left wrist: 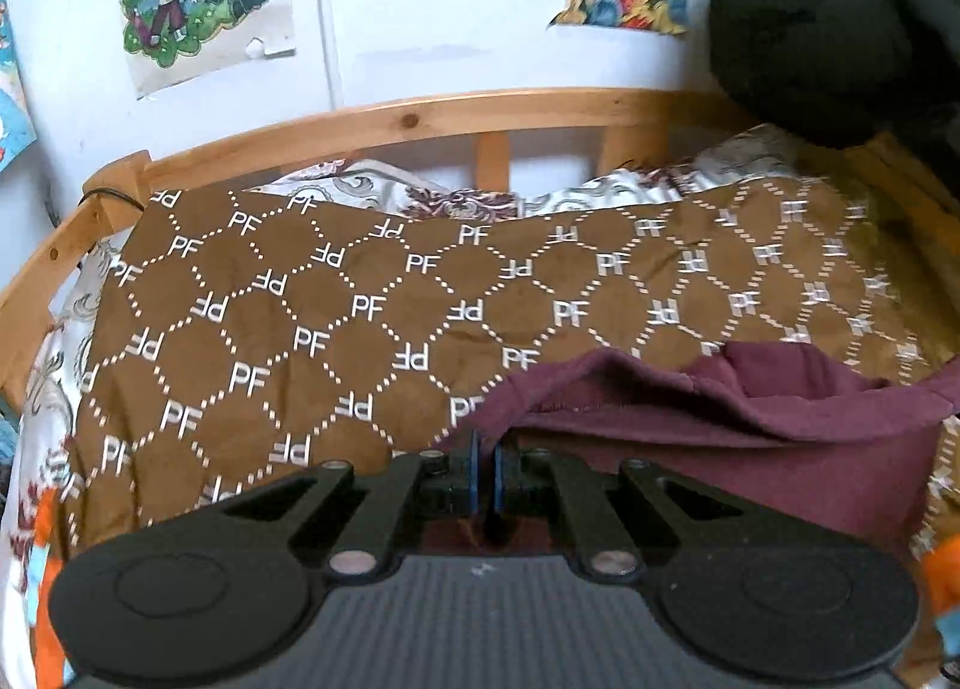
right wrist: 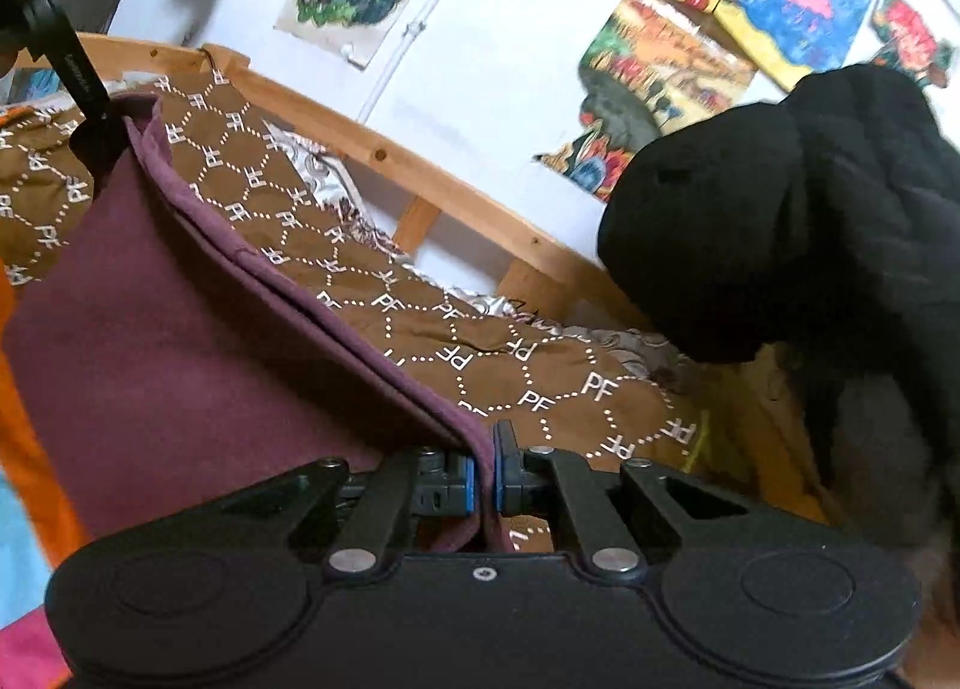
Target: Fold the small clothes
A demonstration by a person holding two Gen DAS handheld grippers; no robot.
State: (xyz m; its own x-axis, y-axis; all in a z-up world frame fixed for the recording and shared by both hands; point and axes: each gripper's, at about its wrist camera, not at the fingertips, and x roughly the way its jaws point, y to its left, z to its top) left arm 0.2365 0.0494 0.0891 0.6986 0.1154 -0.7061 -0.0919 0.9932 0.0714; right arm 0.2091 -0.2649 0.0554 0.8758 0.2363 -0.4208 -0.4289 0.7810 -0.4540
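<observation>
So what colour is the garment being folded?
Plain dark maroon garment, with no pattern; the right wrist view shows it best.

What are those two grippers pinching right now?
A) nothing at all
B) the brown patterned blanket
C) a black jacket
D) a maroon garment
D: the left gripper and right gripper are each shut on an edge of the maroon garment, lifted above the brown blanket.

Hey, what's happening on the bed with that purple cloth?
A person is folding a maroon garment with two handheld grippers. The right gripper is shut on one hemmed edge, and the left gripper is shut on another part, so the cloth hangs between them above the brown patterned blanket. A black garment sits to the right, untouched.
</observation>
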